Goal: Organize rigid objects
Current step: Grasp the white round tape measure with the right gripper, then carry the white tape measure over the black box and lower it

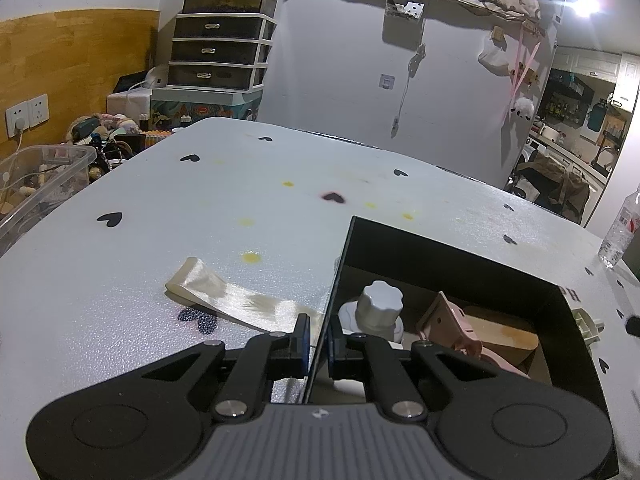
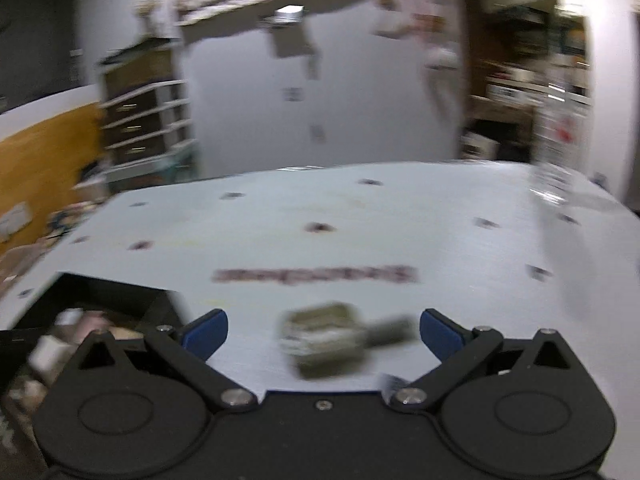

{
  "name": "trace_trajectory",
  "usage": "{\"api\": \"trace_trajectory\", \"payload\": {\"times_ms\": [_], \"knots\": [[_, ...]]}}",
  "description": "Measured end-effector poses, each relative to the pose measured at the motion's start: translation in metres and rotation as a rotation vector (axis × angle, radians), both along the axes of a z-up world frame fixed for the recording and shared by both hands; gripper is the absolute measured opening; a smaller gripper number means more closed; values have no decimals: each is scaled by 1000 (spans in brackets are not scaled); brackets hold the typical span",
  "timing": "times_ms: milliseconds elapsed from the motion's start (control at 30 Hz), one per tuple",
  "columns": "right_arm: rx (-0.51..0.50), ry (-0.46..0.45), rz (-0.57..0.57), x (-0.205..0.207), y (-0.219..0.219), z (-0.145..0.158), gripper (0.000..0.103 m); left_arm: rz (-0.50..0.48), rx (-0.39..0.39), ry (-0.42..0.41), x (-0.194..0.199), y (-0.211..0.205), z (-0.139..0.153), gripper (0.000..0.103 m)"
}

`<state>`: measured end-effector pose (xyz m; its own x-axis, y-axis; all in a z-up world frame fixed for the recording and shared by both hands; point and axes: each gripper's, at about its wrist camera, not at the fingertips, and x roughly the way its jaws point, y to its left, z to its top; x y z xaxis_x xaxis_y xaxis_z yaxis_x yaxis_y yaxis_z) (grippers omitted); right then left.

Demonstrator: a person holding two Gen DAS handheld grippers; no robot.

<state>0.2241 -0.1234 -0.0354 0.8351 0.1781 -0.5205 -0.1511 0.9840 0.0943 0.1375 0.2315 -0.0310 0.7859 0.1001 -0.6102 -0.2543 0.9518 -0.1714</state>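
A black open box [image 1: 448,248] sits on the white table. In it lie a white knobbed piece [image 1: 378,308], a pink piece [image 1: 452,324] and a wooden piece [image 1: 508,338]. My left gripper [image 1: 319,340] is shut on the box's left wall, one finger on each side. In the blurred right wrist view my right gripper [image 2: 323,330] is open and empty, with a small grey-beige object [image 2: 332,338] lying on the table between its fingers. The box also shows in that view [image 2: 108,300] at the lower left. The grey-beige object peeks out beyond the box's right wall [image 1: 586,322].
A cream ribbon strip [image 1: 228,296] lies on the table left of the box. A clear plastic bottle [image 1: 620,228] stands at the table's right edge. A clear bin [image 1: 44,184] and a drawer unit [image 1: 220,52] stand beyond the table's left side.
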Motion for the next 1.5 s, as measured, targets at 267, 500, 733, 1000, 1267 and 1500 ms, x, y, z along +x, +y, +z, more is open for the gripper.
{"api": "trace_trajectory", "payload": {"times_ms": [267,500,733,1000,1267,1500], "knots": [[-77,63,-249,-3,-56,-16,103,3,8,1,-2,2,3,8],[-112,115,-317,-4,-92,-35,103,3,9,2,-1,3,3,9],[-103,157,-332,-4,-108,-46,79,4,10,3,-1,2,2,9],[-109,148,-310,-5,-111,-48,61,4,10,2,-1,2,2,9],[-107,142,-309,-6,-109,-46,61,4,12,3,-1,2,3,9],[-66,67,-156,-6,-74,-22,61,6,8,0,-2,4,2,9]]}}
